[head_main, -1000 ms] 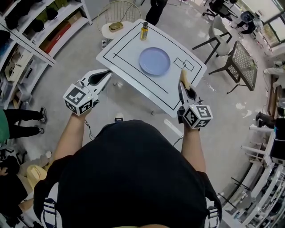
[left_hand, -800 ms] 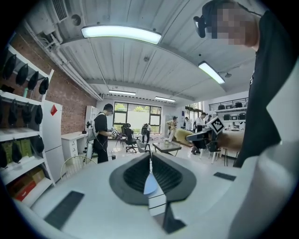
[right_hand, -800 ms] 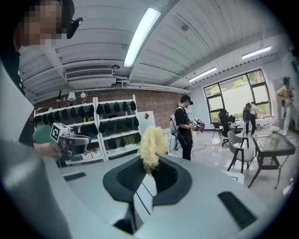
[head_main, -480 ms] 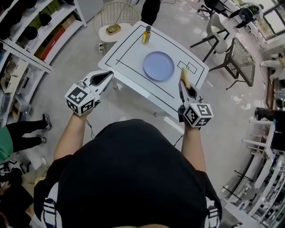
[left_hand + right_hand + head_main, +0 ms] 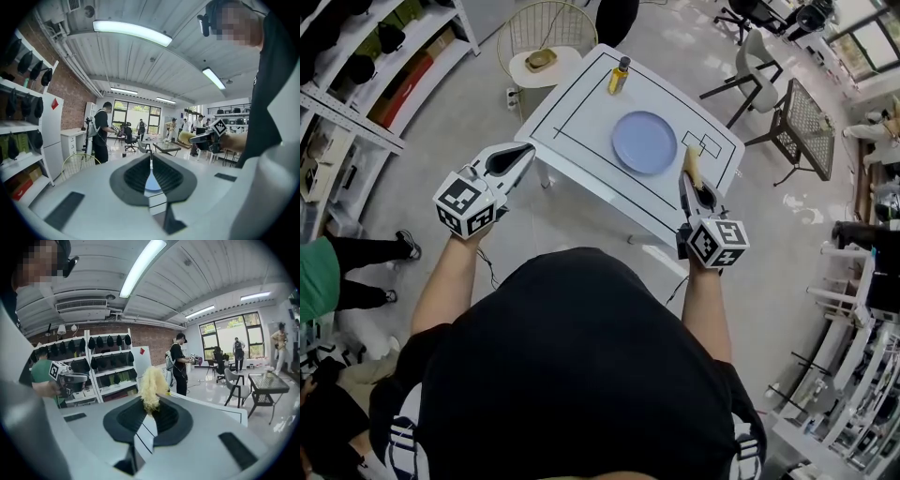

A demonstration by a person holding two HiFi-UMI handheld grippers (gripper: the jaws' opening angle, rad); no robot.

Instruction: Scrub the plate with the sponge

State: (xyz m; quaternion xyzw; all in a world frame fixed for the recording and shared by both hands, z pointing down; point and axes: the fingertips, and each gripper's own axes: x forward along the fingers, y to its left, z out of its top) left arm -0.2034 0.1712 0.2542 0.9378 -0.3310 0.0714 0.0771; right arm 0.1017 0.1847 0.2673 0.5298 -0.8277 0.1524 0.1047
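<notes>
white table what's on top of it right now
On the white table: a round pale blue plate near the middle and a small yellow bottle with a dark cap standing at the far edge. What lies beneath the plate is covered.

- The sponge point(image 5: 151, 387) shows only a frayed yellow tip; the rest is hidden between the jaws of the right gripper point(image 5: 149, 405), which are closed on it.
- A pale blue sliver point(image 5: 151, 183) behind the left gripper point(image 5: 151, 158) is too narrow to identify.
- The label on the bottle point(image 5: 619, 75) is too small to read.
- The yellowish object point(image 5: 542, 59) on the round side table point(image 5: 525, 70) is too small to tell.
- A bystander in green point(image 5: 319, 281) is cut off by the head view's left edge.
</notes>
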